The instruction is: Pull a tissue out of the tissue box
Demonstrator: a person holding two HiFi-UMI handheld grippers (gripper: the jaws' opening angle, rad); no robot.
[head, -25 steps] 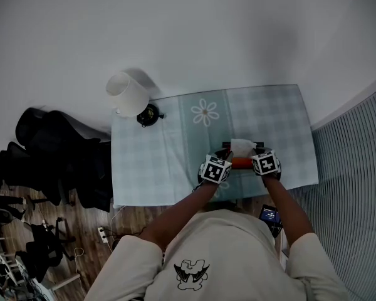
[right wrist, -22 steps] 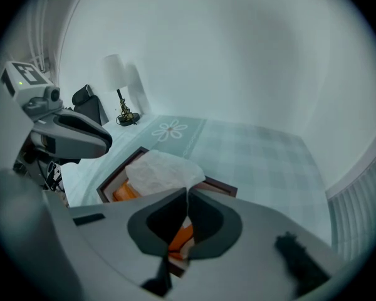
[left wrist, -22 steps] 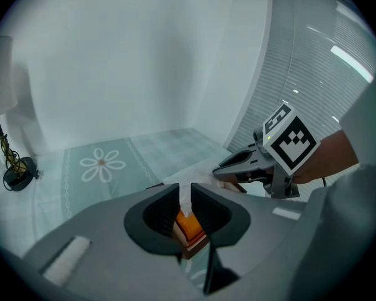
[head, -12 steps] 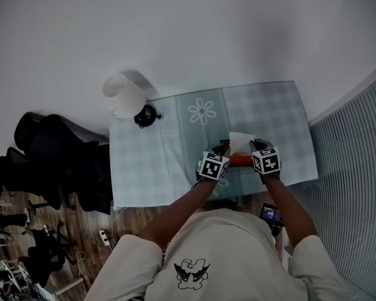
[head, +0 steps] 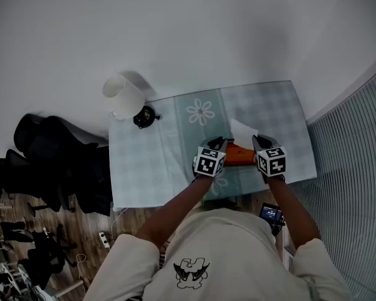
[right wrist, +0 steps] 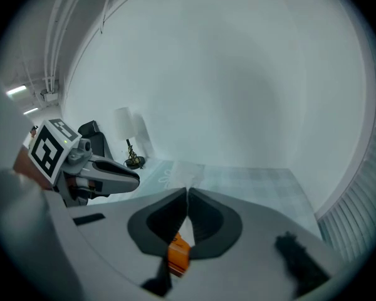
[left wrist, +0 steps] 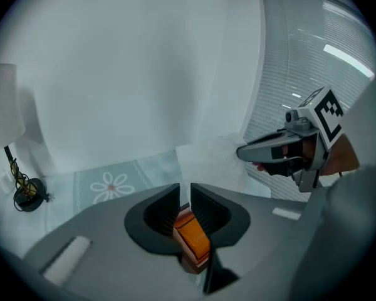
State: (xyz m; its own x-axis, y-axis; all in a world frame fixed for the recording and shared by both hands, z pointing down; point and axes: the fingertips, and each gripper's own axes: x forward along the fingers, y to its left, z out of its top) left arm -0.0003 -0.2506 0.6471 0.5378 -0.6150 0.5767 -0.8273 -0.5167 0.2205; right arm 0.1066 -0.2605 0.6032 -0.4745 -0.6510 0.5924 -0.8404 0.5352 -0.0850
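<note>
The orange tissue box [head: 237, 153] sits tilted near the table's front edge, between my two grippers. My left gripper [head: 220, 145] is shut on the box's left end; in the left gripper view the orange box [left wrist: 192, 238] shows wedged between the dark jaws [left wrist: 185, 196]. My right gripper [head: 255, 142] is shut on a white tissue [head: 241, 130] that stands up out of the box. In the right gripper view a thin white strip of the tissue [right wrist: 187, 199] runs between the closed jaws, with the box [right wrist: 177, 256] below. The tissue [left wrist: 214, 162] hangs from the right gripper [left wrist: 245, 152] in the left gripper view.
A pale checked tablecloth [head: 150, 162] with a daisy print [head: 200, 112] covers the table. A lamp with a white shade [head: 124, 94] and a black base [head: 145, 115] stands at the back left corner. Dark chairs [head: 50, 162] stand left of the table, window blinds [head: 357, 187] to the right.
Both grippers have risen. The right one has drawn the tissue higher out of the box. The box has lifted and tilted in the left gripper.
</note>
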